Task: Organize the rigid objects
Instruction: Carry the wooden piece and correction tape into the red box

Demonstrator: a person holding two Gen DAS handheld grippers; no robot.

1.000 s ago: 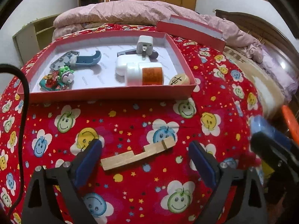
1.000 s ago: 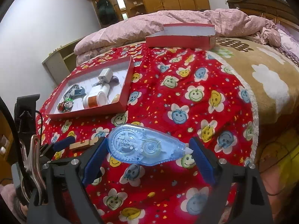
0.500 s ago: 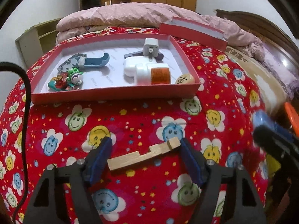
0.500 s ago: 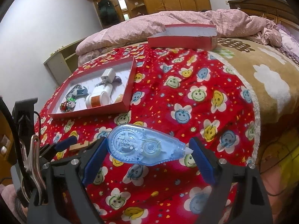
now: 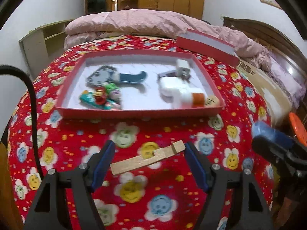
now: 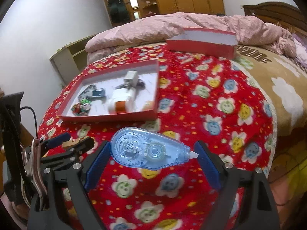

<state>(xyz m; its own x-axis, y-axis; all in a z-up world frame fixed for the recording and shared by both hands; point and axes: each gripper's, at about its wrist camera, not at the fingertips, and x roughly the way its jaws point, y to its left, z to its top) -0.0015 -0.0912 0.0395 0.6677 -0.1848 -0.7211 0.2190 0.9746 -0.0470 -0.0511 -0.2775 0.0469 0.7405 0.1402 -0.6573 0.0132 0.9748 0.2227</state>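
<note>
My left gripper (image 5: 148,158) is shut on a notched wooden block (image 5: 147,158), held by its two ends above the red smiley blanket. My right gripper (image 6: 152,153) is shut on a clear blue correction tape dispenser (image 6: 150,150), held lengthwise and lifted above the blanket. A red tray with a white floor (image 5: 134,113) lies ahead. It holds several small items: a white and orange bottle (image 5: 191,98), white chargers, a blue piece and a green toy (image 5: 103,95). The tray also shows in the right wrist view (image 6: 107,117). The left gripper with the block shows at the right wrist view's left edge (image 6: 71,142).
A red box lid (image 5: 207,45) rests at the back by the pink quilt (image 5: 134,23). A brown blanket (image 6: 278,80) covers the bed's right side. A wooden headboard stands at the far right. A black cable (image 5: 30,95) hangs at the left.
My left gripper closed on the wooden block and lifted it, rising with the tray now seen from higher. My right gripper rose with the tape dispenser and moved toward the tray.
</note>
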